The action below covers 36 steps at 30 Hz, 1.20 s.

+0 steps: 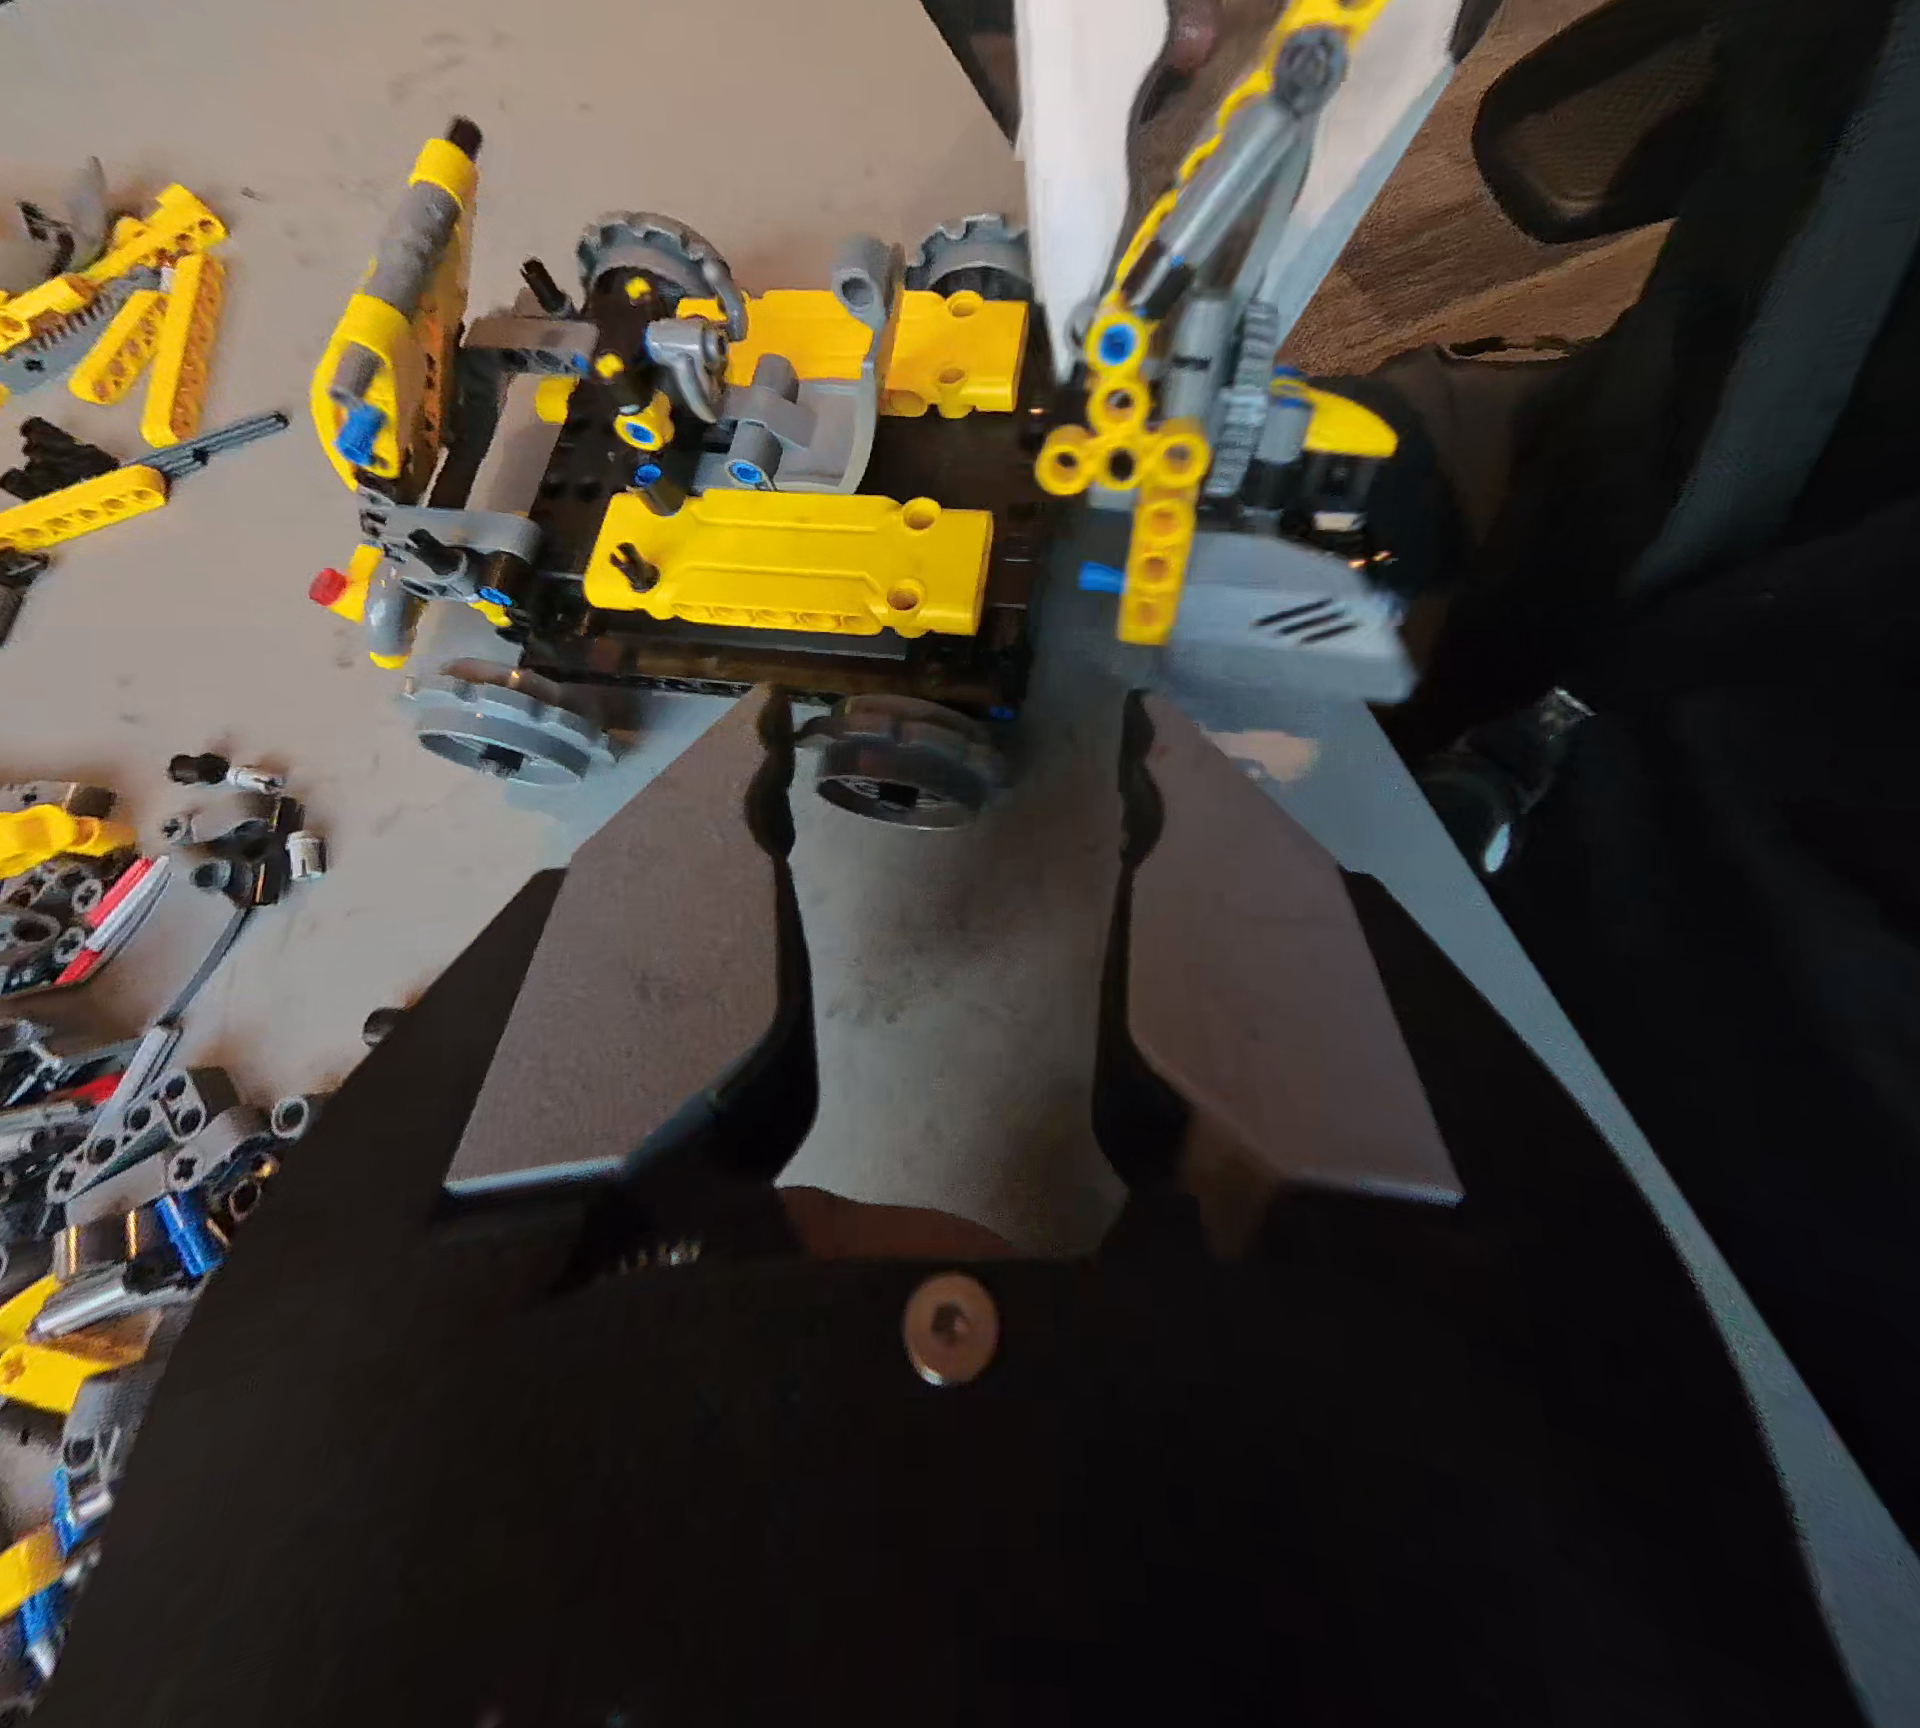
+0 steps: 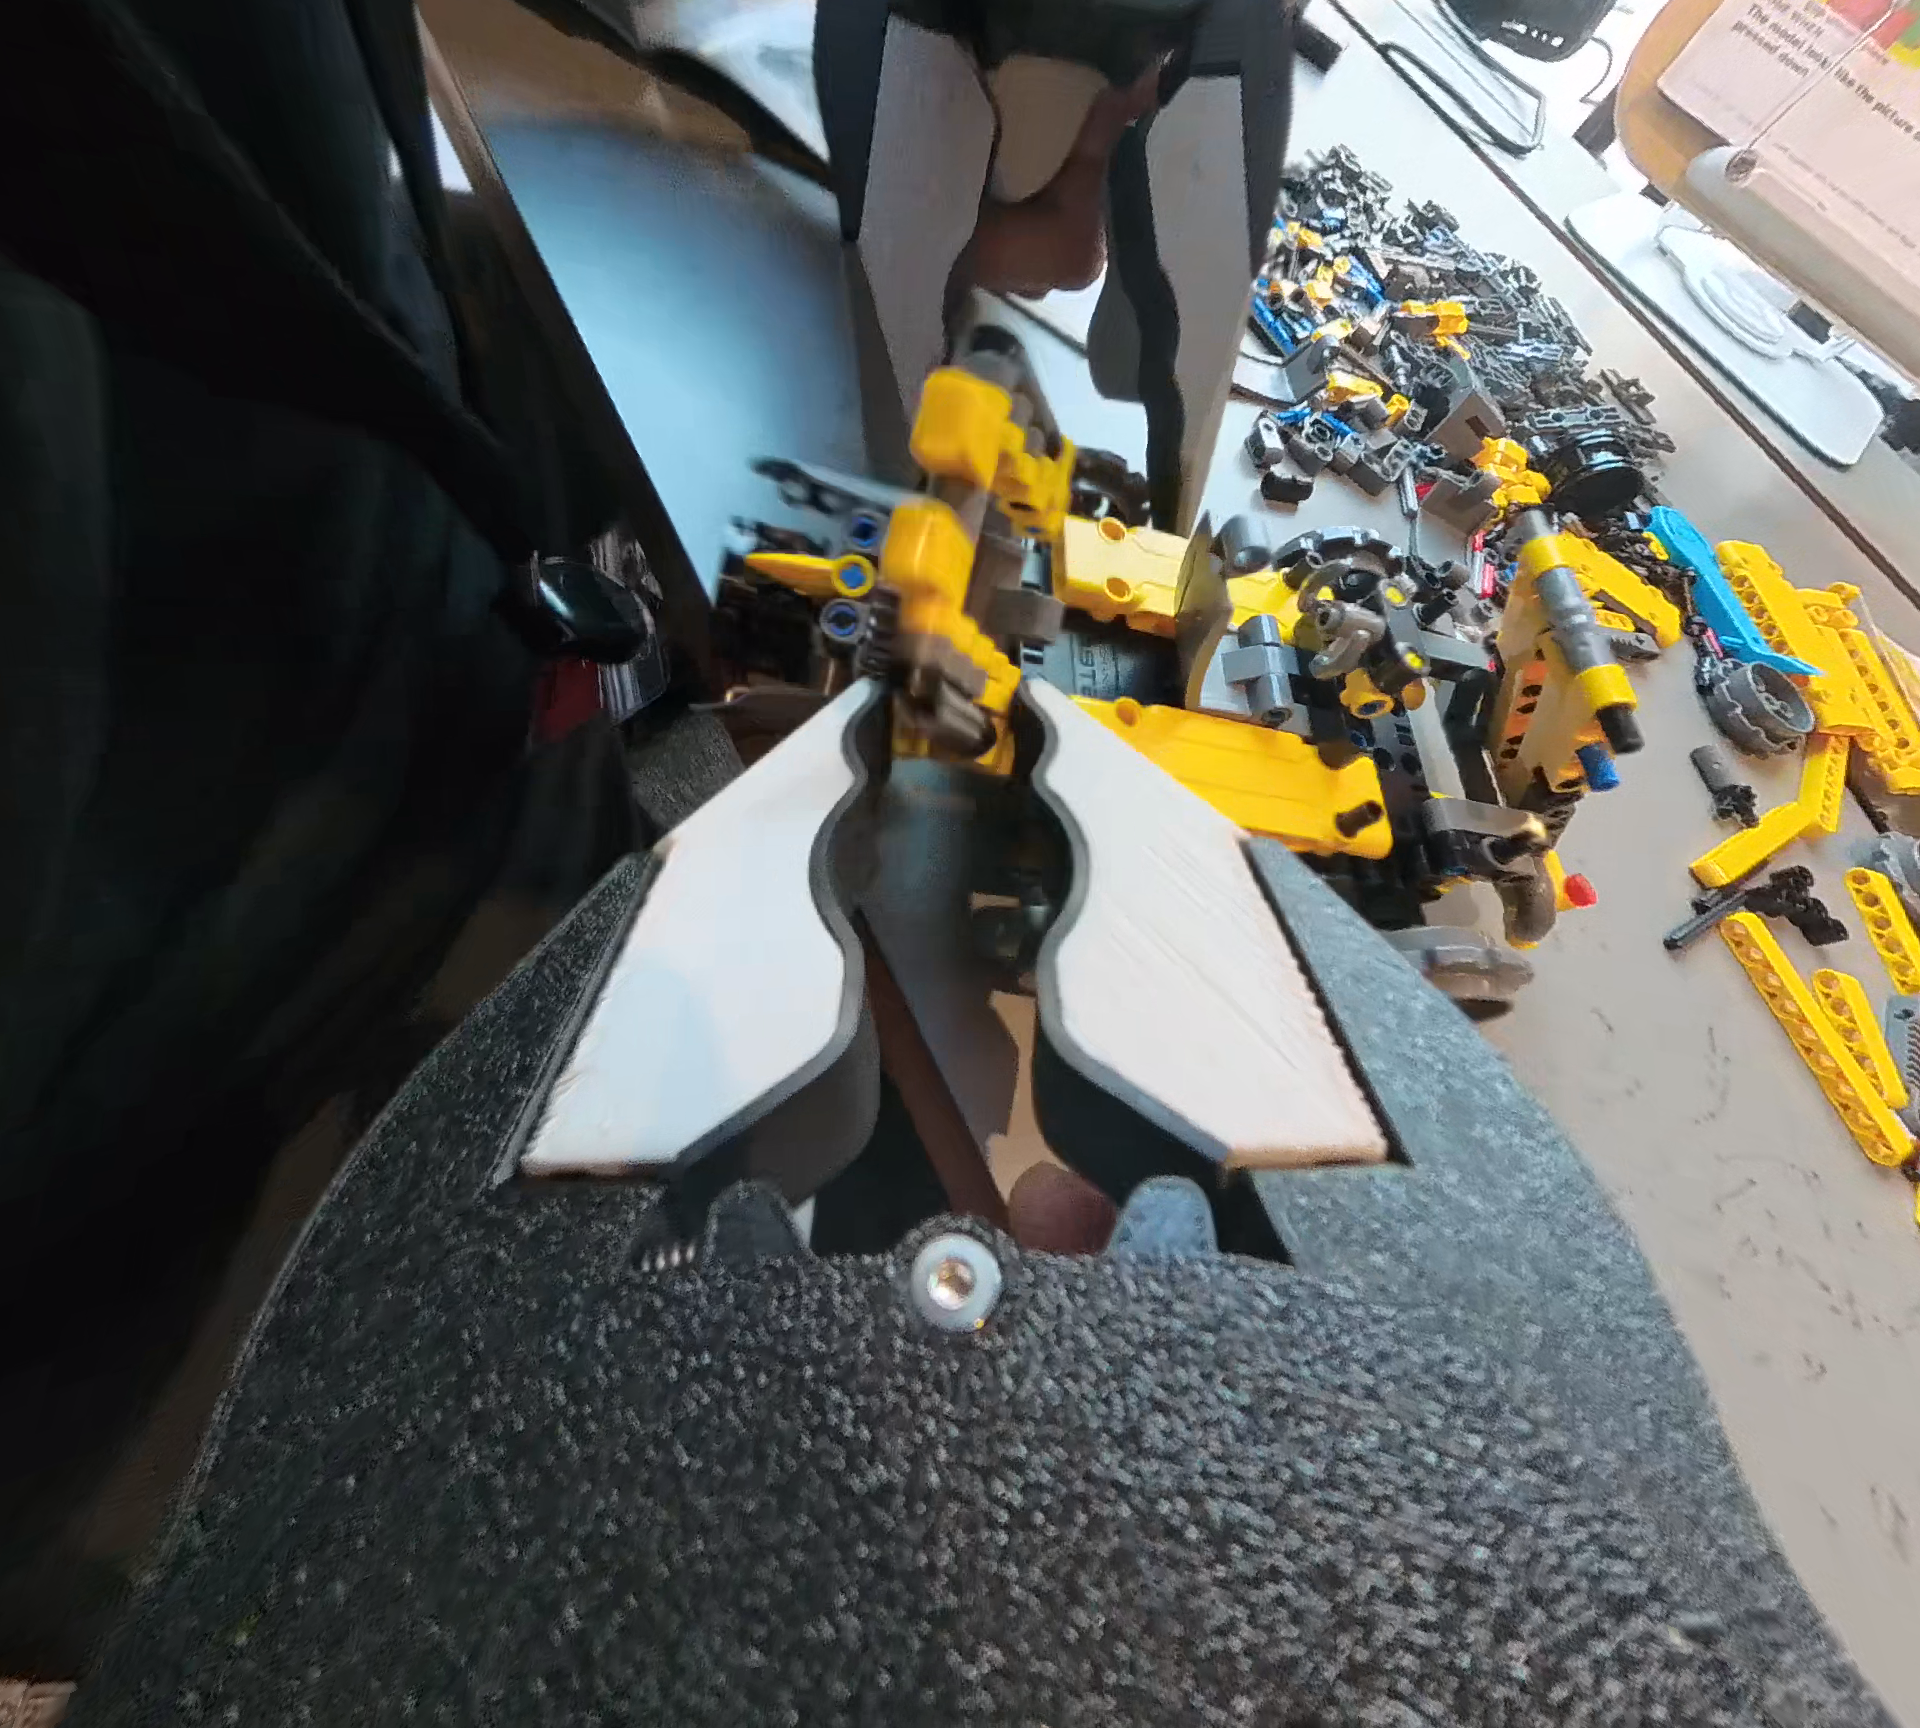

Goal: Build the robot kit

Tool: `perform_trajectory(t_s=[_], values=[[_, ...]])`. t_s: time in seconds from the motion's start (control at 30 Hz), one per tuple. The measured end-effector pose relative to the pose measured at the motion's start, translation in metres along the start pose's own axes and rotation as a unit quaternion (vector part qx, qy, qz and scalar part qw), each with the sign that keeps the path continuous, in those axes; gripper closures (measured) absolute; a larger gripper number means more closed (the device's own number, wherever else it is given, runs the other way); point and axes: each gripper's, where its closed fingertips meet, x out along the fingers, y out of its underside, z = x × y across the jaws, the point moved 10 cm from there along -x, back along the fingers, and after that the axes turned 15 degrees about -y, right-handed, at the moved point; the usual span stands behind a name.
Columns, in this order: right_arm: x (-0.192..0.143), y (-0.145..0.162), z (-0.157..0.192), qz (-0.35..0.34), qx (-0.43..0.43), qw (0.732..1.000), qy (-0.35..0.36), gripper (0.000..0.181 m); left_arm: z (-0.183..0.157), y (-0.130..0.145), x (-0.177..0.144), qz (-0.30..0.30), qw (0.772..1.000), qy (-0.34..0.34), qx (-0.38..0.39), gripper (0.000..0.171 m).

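Observation:
A yellow, black and grey brick-built vehicle [image 1: 790, 556] stands on the pale table [image 1: 623, 68]; it also shows in the right wrist view [image 2: 1226, 774]. My left gripper [image 1: 951, 712] is open, its tips at the vehicle's near side with a rear wheel [image 1: 904, 774] between them. My right gripper [image 2: 951, 702] is shut on a yellow and grey arm assembly [image 2: 956, 577] and holds it at the vehicle's rear end. In the left wrist view that assembly [image 1: 1153, 473] stands up at the table edge, with the right gripper's pale fingers [image 1: 1070, 120] behind it.
Loose bricks lie in a heap [image 1: 104, 1159] left of the vehicle, with yellow beams [image 1: 156, 328] farther back. The right wrist view shows the heap [image 2: 1434, 390], yellow beams [image 2: 1818, 1003], a blue piece [image 2: 1704, 587] and a propped printed sheet [image 2: 1818, 16]. A person's dark clothing [image 2: 208, 535] is beyond the table edge. The tips of one gripper are about 6 centimetres away from the tips of the other. To the blue piece [image 2: 1704, 587]: left tips about 30 centimetres, right tips about 35 centimetres.

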Motion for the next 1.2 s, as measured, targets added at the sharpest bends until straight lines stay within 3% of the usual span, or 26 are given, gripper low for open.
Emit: perform_trajectory(t_s=[0.07,0.13,0.43,0.67,0.77,0.9,1.03,1.2], values=[[0.001,0.001,-0.002,-0.002,0.007,1.000,-0.010,0.158,0.004,-0.001,-0.001,-0.016,1.000,0.018,-0.001,0.129],[0.001,0.000,-0.006,-0.006,0.025,0.999,-0.022,0.160,0.007,-0.001,0.000,-0.023,0.999,0.037,-0.003,0.137],[-0.002,-0.002,-0.013,0.004,0.066,0.996,-0.054,0.162,0.003,-0.003,0.004,-0.030,0.999,0.020,0.041,0.131],[-0.010,-0.008,-0.014,0.032,0.059,0.996,-0.067,0.162,0.010,-0.004,-0.004,-0.067,0.998,0.019,0.009,0.134],[-0.014,-0.005,-0.013,0.027,0.064,0.995,-0.066,0.163,0.015,-0.008,-0.008,-0.086,0.996,0.010,-0.016,0.127],[-0.016,-0.002,-0.016,0.015,0.080,0.994,-0.072,0.163,0.003,-0.018,-0.005,-0.091,0.996,0.025,-0.001,0.119],[-0.012,-0.007,-0.014,0.013,0.067,0.995,-0.069,0.163,-0.017,-0.027,-0.001,-0.099,0.994,0.032,0.028,0.130],[-0.010,-0.010,-0.010,0.011,0.064,0.996,-0.064,0.163,-0.025,-0.027,0.001,-0.105,0.993,0.032,0.043,0.129]])
